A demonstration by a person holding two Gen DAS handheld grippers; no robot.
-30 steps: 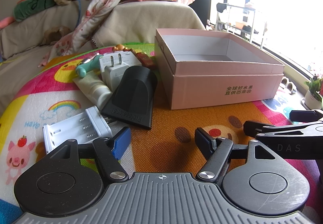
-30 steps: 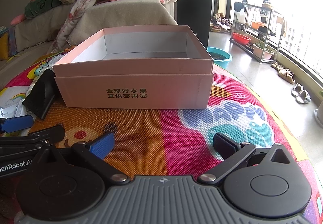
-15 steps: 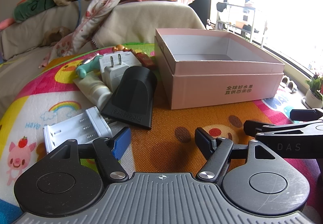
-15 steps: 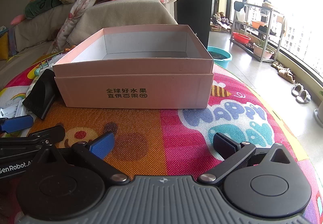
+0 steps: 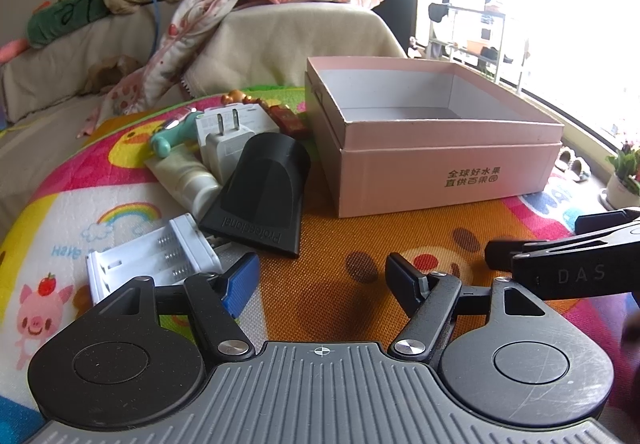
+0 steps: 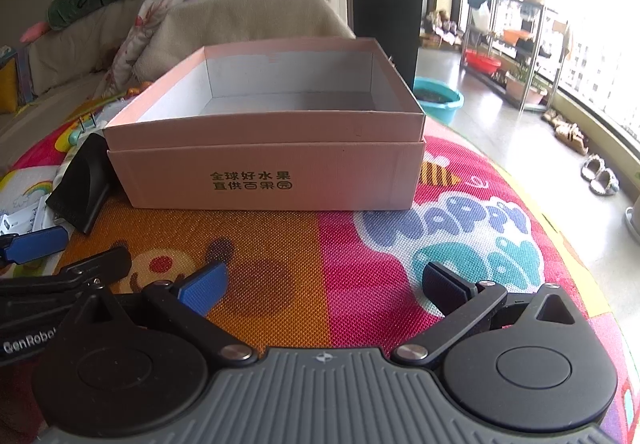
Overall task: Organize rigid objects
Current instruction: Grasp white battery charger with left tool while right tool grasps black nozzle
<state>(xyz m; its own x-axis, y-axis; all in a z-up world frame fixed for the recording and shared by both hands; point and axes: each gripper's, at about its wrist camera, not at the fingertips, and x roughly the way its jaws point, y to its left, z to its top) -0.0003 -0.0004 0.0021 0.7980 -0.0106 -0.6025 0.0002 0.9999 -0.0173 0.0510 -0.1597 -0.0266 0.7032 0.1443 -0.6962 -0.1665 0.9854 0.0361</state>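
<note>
Nothing shifted since earlier frames. Both left gripper and right gripper spread wide, empty. Black nozzle beside pink box, mid-mat: likely light, stiff, slick; best pinched across flat flanks.

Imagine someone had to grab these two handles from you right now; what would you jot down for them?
Left tool: open, holding nothing, hovering low over the play mat.
Right tool: open, holding nothing, facing the pink box.
Items: black nozzle, white charger plug, white battery holder, cream tube and teal gadget all lie piled left of the box.
Done: nothing visible in the box so far.
Left: probably move each item into the box; the nozzle is nearest.
</note>
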